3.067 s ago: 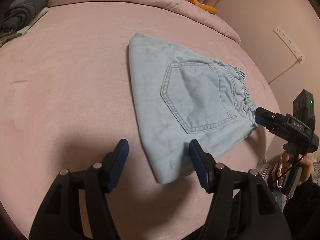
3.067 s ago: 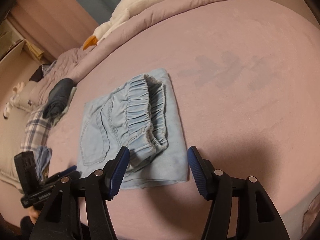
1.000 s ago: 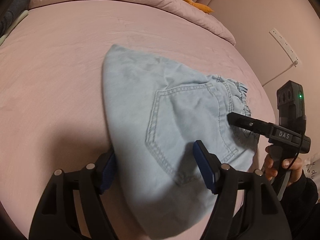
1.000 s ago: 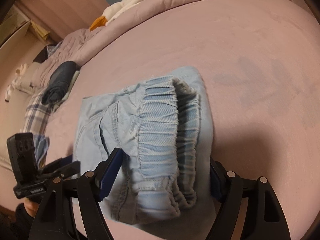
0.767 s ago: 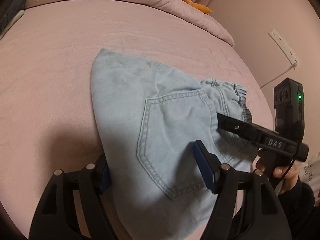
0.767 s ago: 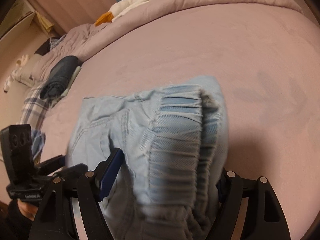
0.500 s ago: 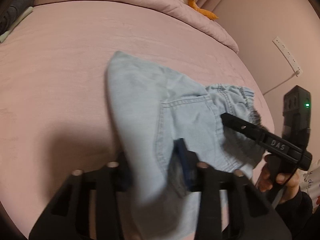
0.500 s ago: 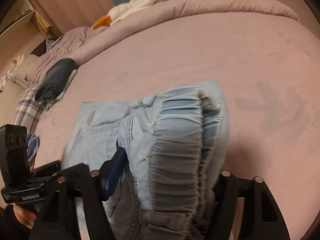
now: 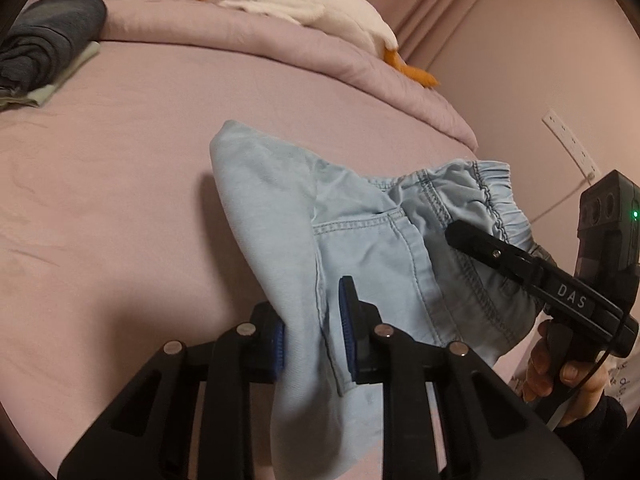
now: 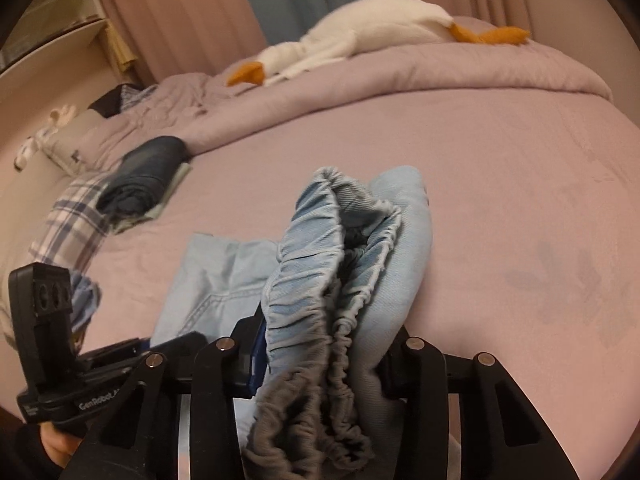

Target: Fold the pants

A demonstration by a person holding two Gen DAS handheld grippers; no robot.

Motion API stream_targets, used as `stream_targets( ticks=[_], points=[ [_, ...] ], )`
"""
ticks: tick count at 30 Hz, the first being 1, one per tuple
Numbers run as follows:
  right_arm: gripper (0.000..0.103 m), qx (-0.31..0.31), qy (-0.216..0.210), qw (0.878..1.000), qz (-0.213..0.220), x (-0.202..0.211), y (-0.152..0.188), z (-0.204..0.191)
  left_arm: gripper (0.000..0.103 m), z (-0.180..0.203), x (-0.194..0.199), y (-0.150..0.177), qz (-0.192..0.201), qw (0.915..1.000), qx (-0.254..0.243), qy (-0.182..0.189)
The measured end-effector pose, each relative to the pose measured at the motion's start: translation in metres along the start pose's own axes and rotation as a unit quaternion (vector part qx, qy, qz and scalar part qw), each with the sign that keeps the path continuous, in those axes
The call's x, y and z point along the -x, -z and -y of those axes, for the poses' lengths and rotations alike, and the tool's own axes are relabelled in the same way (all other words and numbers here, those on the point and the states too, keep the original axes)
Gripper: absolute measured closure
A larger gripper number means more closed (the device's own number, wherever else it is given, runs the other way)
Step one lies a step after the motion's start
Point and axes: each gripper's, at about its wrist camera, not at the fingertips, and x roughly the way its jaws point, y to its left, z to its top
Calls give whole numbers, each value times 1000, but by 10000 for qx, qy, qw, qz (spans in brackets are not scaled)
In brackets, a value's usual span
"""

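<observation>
pink bed point(image 9: 120, 184) under you — the pants point(image 9: 360, 240) are already a folded bundle, lifted near its right edge, left tool point(image 9: 312, 336) and right tool point(image 10: 324, 360) both pinching it; setting down remains.

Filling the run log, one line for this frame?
phase: lifting folded pants | left gripper: shut on folded edge | right gripper: shut on waistband | bed: below
</observation>
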Motion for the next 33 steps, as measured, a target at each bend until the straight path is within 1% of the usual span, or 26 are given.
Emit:
stream_targets(
  ticks=[7, 12, 17, 20, 21, 24, 25, 26, 27, 28, 29, 31, 33],
  points=[
    [59, 150, -302, 9994, 109, -23, -20, -27, 82, -28, 13, -23, 251, 9993, 18, -277],
    [59, 292, -444, 9985, 157, -40, -34, -46, 82, -51, 11, -39, 312, 9985, 69, -443],
    [59, 317, -542, 9980, 118, -65, -44, -55, 82, -72, -2, -53, 228, 9978, 116, -613],
    [59, 165, -596, 9981, -58, -84, -45, -52, 82, -86, -15, -57, 56, 9971, 200, -731],
    [59, 125, -593, 9981, -117, -88, -45, -51, 82, -91, -19, -58, 8, 9964, 227, -820],
    [56, -33, -485, 9982, -350, -105, -45, -43, 71, -103, -25, -54, -79, 9948, 271, -979],
    [54, -156, -444, 9978, -475, -110, -45, -37, 63, -107, -26, -52, -92, 9943, 267, -1025],
    [51, -269, -427, 9972, -551, -113, -45, -31, 58, -108, -27, -51, -81, 9938, 237, -1081],
    [44, -366, -408, 9965, -631, -116, -44, -24, 51, -109, -26, -49, -51, 9931, 176, -1158],
    [39, -410, -358, 9960, -713, -118, -42, -19, 48, -109, -25, -48, -34, 9927, 126, -1199],
    [37, -446, -323, 9954, -789, -119, -40, -14, 47, -108, -24, -47, -35, 9922, 92, -1240],
    [37, -532, -417, 9941, -853, -117, -34, -6, 39, -109, -22, -46, -47, 9910, 44, -1337],
    [36, -480, -424, 9944, -839, -110, -32, -6, 39, -109, -18, -42, -49, 9899, 3, -1414]
  ],
)
